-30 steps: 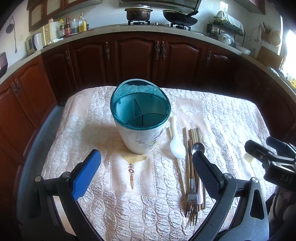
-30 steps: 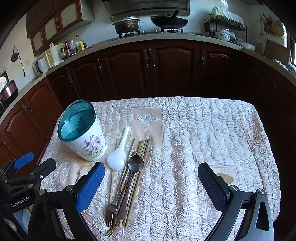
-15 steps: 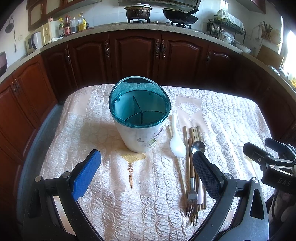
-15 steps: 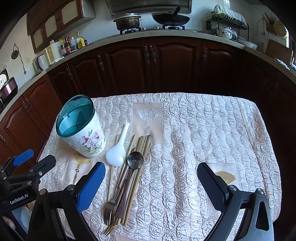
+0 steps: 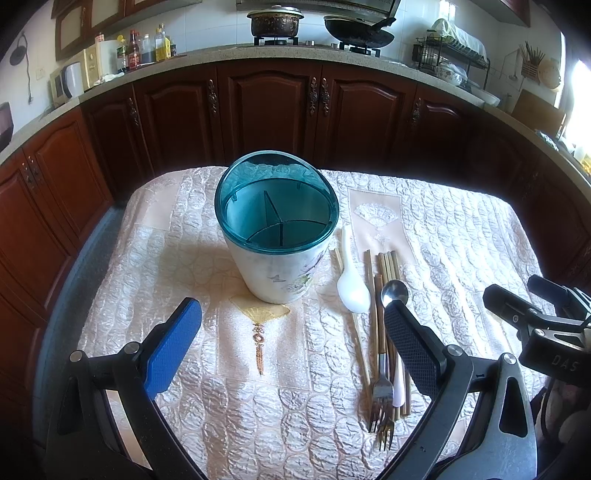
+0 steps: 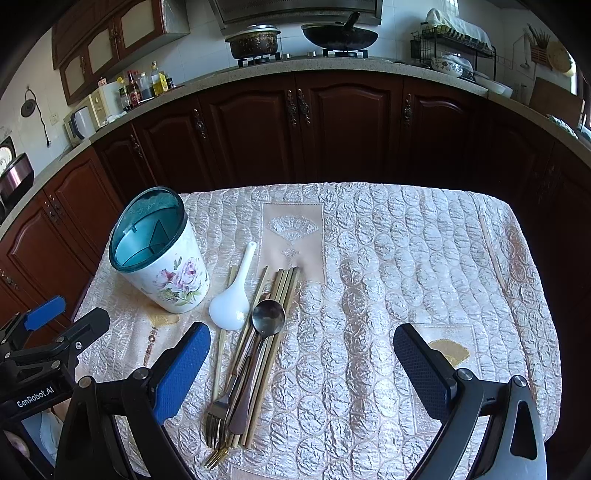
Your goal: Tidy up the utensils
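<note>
A white floral utensil holder (image 5: 279,236) (image 6: 162,258) with a teal divided rim stands upright and empty on the table. To its right lie a white ceramic spoon (image 5: 351,280) (image 6: 232,299), a metal spoon (image 5: 394,291) (image 6: 267,317), several wooden chopsticks (image 5: 388,266) (image 6: 284,284) and forks (image 5: 382,406) (image 6: 216,413) in a bundle. My left gripper (image 5: 291,336) is open and empty, just short of the holder. My right gripper (image 6: 301,354) is open and empty, above the cloth right of the bundle.
A quilted cream tablecloth (image 6: 406,258) covers the table. Dark wooden cabinets (image 6: 332,122) stand behind the far edge, under a counter with a pot (image 6: 253,40) and a wok (image 6: 340,35). The other gripper shows at each view's side.
Both views have shifted slightly, so the holder and utensils sit a little lower in the frames. Both grippers stay open and empty. No utensil has moved.
</note>
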`<state>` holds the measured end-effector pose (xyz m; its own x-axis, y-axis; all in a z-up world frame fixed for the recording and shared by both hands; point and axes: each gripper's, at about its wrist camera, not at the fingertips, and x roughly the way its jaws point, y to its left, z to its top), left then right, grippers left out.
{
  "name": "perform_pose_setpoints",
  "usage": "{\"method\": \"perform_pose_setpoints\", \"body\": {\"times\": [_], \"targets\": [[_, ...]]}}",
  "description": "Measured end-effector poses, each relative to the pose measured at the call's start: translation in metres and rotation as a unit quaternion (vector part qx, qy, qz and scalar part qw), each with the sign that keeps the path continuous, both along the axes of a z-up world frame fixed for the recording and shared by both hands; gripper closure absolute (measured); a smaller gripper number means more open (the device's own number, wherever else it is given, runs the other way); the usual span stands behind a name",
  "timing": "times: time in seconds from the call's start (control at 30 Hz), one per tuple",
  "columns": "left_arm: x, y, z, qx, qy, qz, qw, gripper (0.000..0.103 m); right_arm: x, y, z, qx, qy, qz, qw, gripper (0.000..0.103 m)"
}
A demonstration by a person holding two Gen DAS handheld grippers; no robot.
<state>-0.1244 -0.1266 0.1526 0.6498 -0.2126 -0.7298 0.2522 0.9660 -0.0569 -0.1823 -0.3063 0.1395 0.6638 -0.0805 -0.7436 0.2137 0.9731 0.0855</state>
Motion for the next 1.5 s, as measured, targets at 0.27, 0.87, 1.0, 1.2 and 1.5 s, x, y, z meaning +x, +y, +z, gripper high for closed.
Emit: {"method": "perform_pose_setpoints", "body": {"times": [0.27,0.87,1.0,1.2,1.5], "targets": [[0.004,0.005,-0.014,-0.019,0.03,-0.012,0.9993,0.003,0.001,-0.005,-0.014,0.015,0.008,0.016,1.0,0.015],[0.027,-0.011,-0.065,-0.05,0.114,-0.051,0.9909,0.027,0.092,-0.024,-0.105,0.128,0.035,0.12,0.984,0.065],[0.037,-0.021,-0.077,-0.063,0.136,-0.057,0.9871,0.029,0.112,-0.024,-0.118,0.127,0.046,0.14,0.981,0.08],[0.053,-0.046,-0.103,-0.049,0.167,-0.066,0.9824,0.043,0.118,-0.031,-0.126,0.163,0.042,0.159,0.973,0.094],[0.068,-0.073,-0.123,-0.02,0.169,-0.083,0.9818,0.094,0.081,-0.049,-0.119,0.18,0.036,0.145,0.972,0.1]]}}
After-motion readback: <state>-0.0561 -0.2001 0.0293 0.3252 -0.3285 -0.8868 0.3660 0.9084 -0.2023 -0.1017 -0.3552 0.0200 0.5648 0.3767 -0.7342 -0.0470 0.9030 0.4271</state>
